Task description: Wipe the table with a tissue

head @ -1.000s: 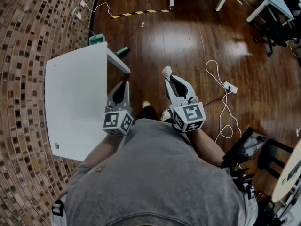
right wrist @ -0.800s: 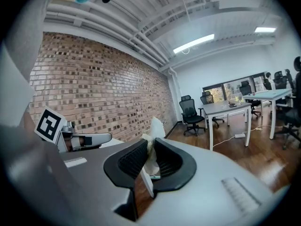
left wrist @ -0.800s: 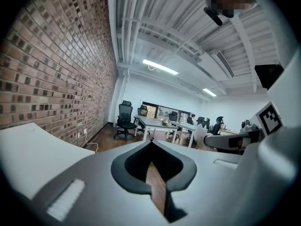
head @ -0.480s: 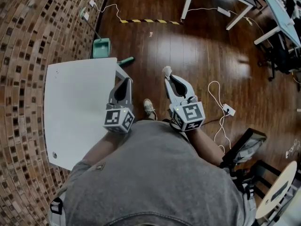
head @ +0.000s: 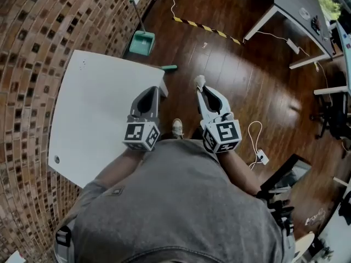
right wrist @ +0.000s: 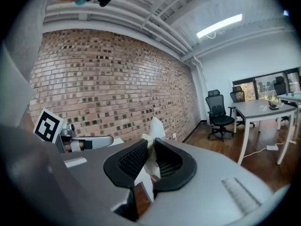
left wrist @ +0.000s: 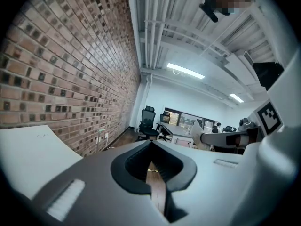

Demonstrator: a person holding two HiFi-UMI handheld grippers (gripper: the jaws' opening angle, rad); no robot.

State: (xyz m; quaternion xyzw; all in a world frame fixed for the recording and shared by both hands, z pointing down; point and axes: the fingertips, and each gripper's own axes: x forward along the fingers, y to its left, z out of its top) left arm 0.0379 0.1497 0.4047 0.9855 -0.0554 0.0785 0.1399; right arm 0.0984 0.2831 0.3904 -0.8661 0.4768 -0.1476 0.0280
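**Tissue pinched in the right tongs, held off the counter**

Head view: I'm looking down past the person's grey shirt (head: 181, 201). The left tongs (head: 156, 90) show against the right edge of the white rectangular counter (head: 93, 108), tips together and carrying nothing. The right tongs (head: 201, 85) are alongside them over the dark wooden floor (head: 258, 81), clear of the counter. A crumpled white tissue (head: 199, 79) pokes out of their tips. A pale shoe (head: 177, 127) shows on the floor between the two tongs. A green dustpan (head: 141, 40) lies on the floor near the counter's far corner, close to the brick wall (head: 33, 32).

Left gripper view: the left tongs (left wrist: 153, 166) have their jaws closed. Only a thin slit is left between them, through which I see floorboards, and nothing is held. The counter's white top fills the lower left, with the brick wall rising behind it. At the right I can see the other tongs with the tissue (left wrist: 196, 131) at their tip. Black office chairs (left wrist: 147, 121) stand far down the room.

Right gripper view: the right tongs (right wrist: 148, 161) are clamped on the tissue (right wrist: 153, 128). One corner stands up past the tips and a strip hangs down between the ribbed black pads (right wrist: 134, 159). A black swivel chair (right wrist: 216, 109) sits beside a grey-topped counter on white legs (right wrist: 258, 108).
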